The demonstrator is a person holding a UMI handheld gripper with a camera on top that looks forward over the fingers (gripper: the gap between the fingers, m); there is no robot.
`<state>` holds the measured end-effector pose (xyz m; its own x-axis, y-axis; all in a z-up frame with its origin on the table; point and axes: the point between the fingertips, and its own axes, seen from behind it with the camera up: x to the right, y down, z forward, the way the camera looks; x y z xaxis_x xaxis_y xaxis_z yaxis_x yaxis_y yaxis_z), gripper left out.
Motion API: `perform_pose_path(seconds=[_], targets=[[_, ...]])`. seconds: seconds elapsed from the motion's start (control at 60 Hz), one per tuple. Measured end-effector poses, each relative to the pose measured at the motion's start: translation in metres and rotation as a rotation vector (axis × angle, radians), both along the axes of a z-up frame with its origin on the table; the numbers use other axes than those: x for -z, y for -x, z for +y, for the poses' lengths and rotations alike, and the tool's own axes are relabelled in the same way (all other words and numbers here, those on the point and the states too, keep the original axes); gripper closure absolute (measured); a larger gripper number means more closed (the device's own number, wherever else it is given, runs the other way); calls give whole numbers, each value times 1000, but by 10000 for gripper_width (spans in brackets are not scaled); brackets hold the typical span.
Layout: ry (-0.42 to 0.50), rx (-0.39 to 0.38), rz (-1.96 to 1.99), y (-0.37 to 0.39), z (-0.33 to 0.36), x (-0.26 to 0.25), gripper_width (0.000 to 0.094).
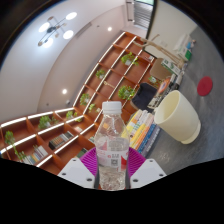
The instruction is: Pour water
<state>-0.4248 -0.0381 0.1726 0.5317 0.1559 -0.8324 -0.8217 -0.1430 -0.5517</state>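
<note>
A clear plastic water bottle (112, 145) with a white cap and a pale label stands between my two fingers, and both magenta pads (92, 160) press on its sides. My gripper (112, 166) holds it lifted and tilted, with the room behind it slanted. A cream-coloured cup (179, 115) is to the right of the bottle and beyond the fingers, its open mouth turned toward the bottle. The bottle's cap is near the cup's level but apart from it.
Wooden shelves (95, 95) with plants and books fill the background. A dark office chair (146, 95) stands behind the cup. A table surface with colourful items (143, 130) lies under the cup. Ceiling lights (55, 30) are above.
</note>
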Motion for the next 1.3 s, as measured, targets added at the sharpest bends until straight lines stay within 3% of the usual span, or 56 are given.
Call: perform_pose_path(seconds=[0.567, 0.817, 1.033, 1.183, 1.3], targets=[[-33, 37, 1235, -90, 36, -49, 554], [17, 27, 1316, -89, 44, -40, 554], [43, 8, 1150, -72, 41, -46, 553], [6, 9, 534, -64, 42, -74, 552], [-60, 75, 74, -90, 46, -97, 552]])
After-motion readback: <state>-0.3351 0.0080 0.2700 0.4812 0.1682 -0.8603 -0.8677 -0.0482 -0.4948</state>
